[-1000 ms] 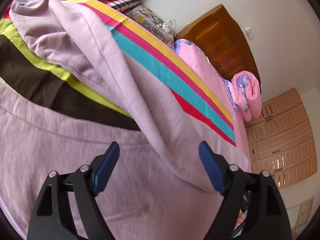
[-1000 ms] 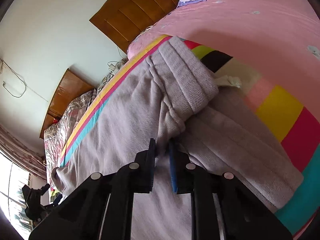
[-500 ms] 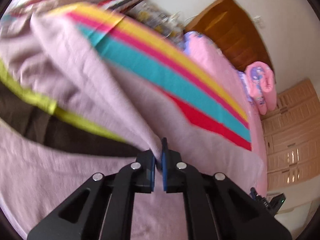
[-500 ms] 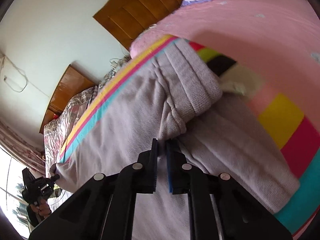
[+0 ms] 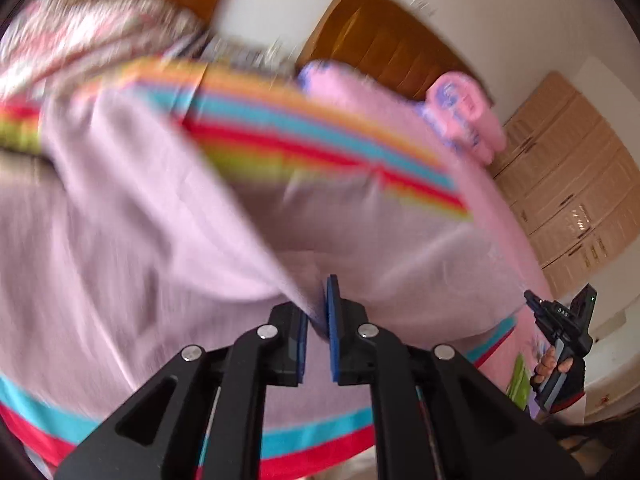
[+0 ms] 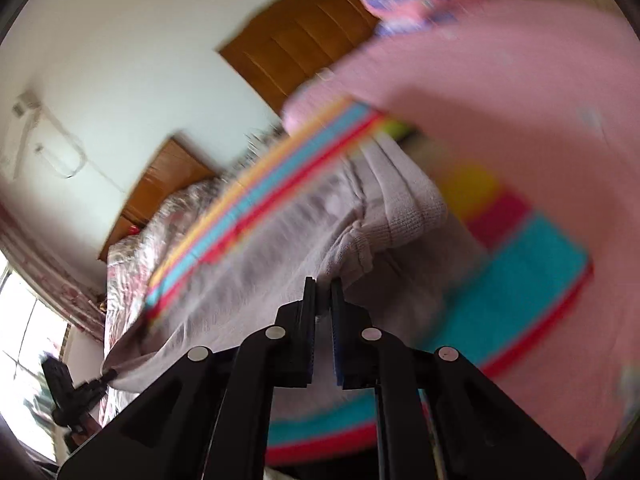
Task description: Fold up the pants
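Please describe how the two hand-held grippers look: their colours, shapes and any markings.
The left gripper and right gripper look alike: black angular plastic arms with triangular cut-outs, round silver pivot pins, and flat blue pads lining the jaws. In the left wrist view, the other gripper's black body shows small white lettering, and the hand on it has a dark cuff with red edging.

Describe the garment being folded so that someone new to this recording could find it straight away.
On the bed with the pink sheet lies a blanket striped in teal, red and yellow. Spread across it are the pale lilac fleece pants, pinched by the left gripper and the right gripper. Unlike the striped bedding, they are plain, with a ribbed waistband.
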`<state>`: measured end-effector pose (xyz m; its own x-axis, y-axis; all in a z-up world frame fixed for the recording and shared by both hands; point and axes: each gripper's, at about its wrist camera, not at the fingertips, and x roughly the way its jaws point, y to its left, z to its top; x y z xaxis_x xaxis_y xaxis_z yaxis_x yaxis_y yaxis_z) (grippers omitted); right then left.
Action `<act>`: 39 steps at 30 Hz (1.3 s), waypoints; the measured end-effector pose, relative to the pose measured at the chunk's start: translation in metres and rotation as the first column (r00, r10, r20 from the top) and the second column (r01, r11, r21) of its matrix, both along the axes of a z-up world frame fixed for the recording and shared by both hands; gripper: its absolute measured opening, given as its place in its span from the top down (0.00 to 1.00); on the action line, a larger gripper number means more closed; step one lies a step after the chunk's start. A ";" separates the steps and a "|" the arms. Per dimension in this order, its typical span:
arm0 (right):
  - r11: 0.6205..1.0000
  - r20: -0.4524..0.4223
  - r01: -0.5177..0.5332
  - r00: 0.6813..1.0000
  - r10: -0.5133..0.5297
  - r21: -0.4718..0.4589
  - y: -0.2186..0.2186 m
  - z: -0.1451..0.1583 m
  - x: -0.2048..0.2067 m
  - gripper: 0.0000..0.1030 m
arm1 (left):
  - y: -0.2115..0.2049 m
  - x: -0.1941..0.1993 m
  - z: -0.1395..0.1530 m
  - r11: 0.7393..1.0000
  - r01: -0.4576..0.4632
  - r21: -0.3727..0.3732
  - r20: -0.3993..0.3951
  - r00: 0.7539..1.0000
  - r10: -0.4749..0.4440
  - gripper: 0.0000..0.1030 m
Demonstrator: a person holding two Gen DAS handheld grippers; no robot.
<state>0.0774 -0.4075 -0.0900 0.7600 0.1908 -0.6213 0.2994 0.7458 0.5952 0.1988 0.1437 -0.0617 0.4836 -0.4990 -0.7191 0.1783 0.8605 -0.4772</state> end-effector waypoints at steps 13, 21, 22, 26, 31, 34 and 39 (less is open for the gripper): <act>0.999 -0.067 0.040 0.997 -0.038 0.026 -0.009 -0.044 -0.014 0.92 | -0.011 -0.031 -0.017 0.998 -0.019 0.067 0.010 1.000 0.018 0.92; 0.999 -0.031 0.052 0.998 -0.051 0.014 -0.008 -0.033 -0.015 0.93 | -0.002 -0.035 -0.047 0.998 -0.034 0.046 -0.064 0.997 0.037 0.90; 0.998 -0.019 0.061 0.998 -0.061 0.008 -0.006 -0.028 -0.016 0.94 | -0.001 -0.037 -0.044 0.998 -0.039 0.042 -0.059 0.997 0.041 0.90; 0.989 0.019 0.120 0.993 -0.119 -0.084 -0.009 -0.005 -0.024 0.97 | 0.002 -0.049 -0.033 0.999 -0.045 0.030 -0.009 0.999 0.045 0.90; 0.998 0.028 0.020 0.999 -0.018 -0.063 -0.010 -0.010 -0.025 0.80 | 0.006 -0.043 -0.060 0.998 -0.055 -0.008 -0.063 0.997 0.054 0.83; 0.994 0.031 -0.092 0.995 0.094 -0.058 0.016 -0.011 -0.022 0.14 | 0.008 -0.045 -0.053 0.998 -0.058 -0.031 -0.046 0.997 0.056 0.52; 0.979 0.034 -0.202 0.979 0.202 -0.013 0.054 -0.021 -0.010 0.47 | 0.012 -0.047 -0.037 0.998 -0.057 -0.040 -0.010 0.998 0.056 0.48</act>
<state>0.0673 -0.3536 -0.1106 0.7279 0.3367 -0.5973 0.1209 0.7945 0.5952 0.1521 0.1555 -0.0985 0.5054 -0.5000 -0.7033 0.1255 0.8490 -0.5133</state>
